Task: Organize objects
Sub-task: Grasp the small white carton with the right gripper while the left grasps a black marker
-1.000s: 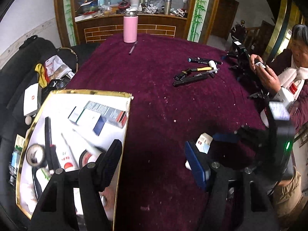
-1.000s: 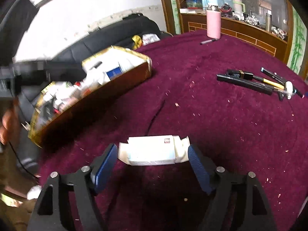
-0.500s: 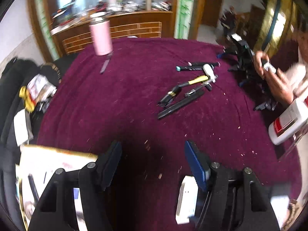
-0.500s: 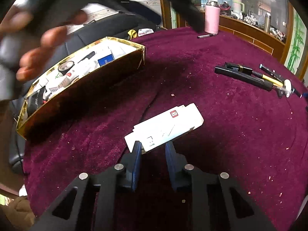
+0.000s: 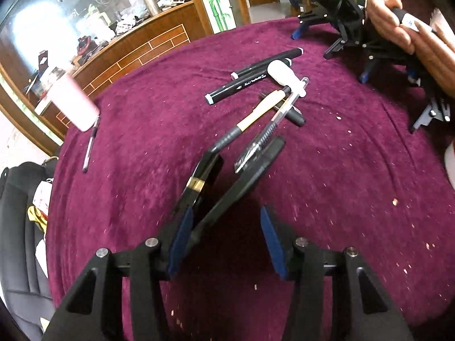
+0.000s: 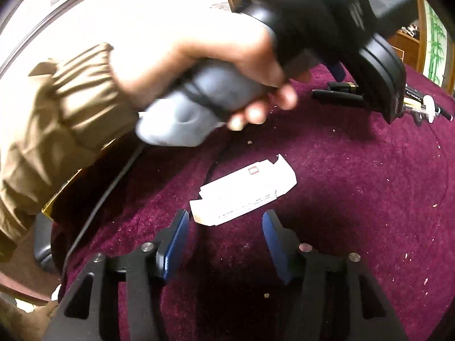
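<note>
Two parted jaws flank long black case (image 5: 236, 196).

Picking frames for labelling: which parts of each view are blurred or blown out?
Left wrist: pink bottle smeared by motion, window glare upper left, pens sharp. Right wrist: hand on the other gripper's handle blurred and overexposed, white box fairly sharp; both fisheye-bent.

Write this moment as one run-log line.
left gripper: jaws just closing, open over black pen case | right gripper: jaws just opening, open before white carton, lying on cloth | pens: still on table
</note>
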Tool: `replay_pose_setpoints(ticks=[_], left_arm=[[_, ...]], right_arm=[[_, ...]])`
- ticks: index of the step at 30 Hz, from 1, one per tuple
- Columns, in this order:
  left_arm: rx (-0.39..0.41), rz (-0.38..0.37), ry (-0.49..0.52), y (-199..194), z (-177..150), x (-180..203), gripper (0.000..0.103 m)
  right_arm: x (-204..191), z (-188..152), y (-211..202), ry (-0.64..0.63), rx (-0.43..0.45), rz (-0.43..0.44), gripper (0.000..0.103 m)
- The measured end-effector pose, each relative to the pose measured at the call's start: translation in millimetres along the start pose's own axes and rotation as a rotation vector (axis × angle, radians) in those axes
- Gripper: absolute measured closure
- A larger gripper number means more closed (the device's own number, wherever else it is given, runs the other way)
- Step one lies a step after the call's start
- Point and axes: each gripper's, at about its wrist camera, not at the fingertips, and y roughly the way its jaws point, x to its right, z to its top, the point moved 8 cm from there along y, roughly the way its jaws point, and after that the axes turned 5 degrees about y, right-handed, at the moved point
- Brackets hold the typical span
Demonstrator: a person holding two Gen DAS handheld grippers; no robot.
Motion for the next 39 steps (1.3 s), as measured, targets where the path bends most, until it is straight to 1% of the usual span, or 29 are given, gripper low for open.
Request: replay_pose_setpoints(ticks=[4, 5, 7, 10, 11, 12, 13, 14, 15, 16, 18, 22, 27, 29, 31, 35, 39], left_arm=[[-0.023, 0.008, 0.013, 17, 4, -1, 0.054], [-0.017, 0.020, 0.019, 19, 6, -1, 0.054], [-0.014, 0.011, 0.005, 20, 8, -3, 0.054], [-0.021, 0.017, 0.003, 21, 8, -3, 0.054], [-0.025, 0.014, 0.001, 21, 8, -2, 0.056], [-0.031, -0.006, -0.005, 21, 8, 0, 0.069], [-0.038, -0.034, -0.017, 21, 8, 3, 0.075], [-0.046, -0.031, -0.016, 20, 7, 6, 0.076], [-0.051, -0.026, -0.005, 20, 8, 9, 0.081], [-0.054, -0.022, 0.011, 19, 8, 13, 0.083], [-0.062, -0.018, 0.031, 18, 6, 17, 0.085], [-0.071, -0.032, 0.029, 17, 6, 16, 0.084], [-0.064, -0.016, 0.018, 21, 11, 14, 0.083], [-0.060, -0.015, 0.018, 21, 11, 15, 0.084], [-0.067, -0.026, 0.018, 19, 7, 16, 0.088], [-0.106, -0.064, -0.024, 10, -12, 12, 0.089], [-0.144, -0.078, -0.087, -2, -45, -3, 0.089]], right_arm=[[2, 0, 2, 0.011, -0.009, 0.005, 0.043], [2, 0, 2, 0.012, -0.009, 0.007, 0.043], [1, 0, 2, 0.014, -0.008, 0.009, 0.043], [1, 0, 2, 0.017, -0.005, 0.008, 0.043], [1, 1, 1, 0.018, -0.003, 0.006, 0.042], [1, 1, 1, 0.020, -0.001, 0.005, 0.042], [2, 1, 0, 0.024, 0.002, 0.004, 0.041], [2, 2, 0, 0.026, 0.004, 0.004, 0.040], [2, 2, -1, 0.027, 0.007, 0.004, 0.039], [2, 3, -3, 0.027, 0.011, 0.004, 0.038], [1, 4, -5, 0.027, 0.018, 0.004, 0.038], [0, 6, -8, 0.026, 0.028, 0.002, 0.037], [0, 7, -9, 0.032, 0.033, 0.001, 0.036], [0, 7, -9, 0.034, 0.032, 0.003, 0.036], [0, 7, -9, 0.034, 0.032, 0.001, 0.036], [-1, 8, -10, 0.031, 0.035, -0.001, 0.036], [0, 8, -12, 0.039, 0.034, -0.006, 0.036]])
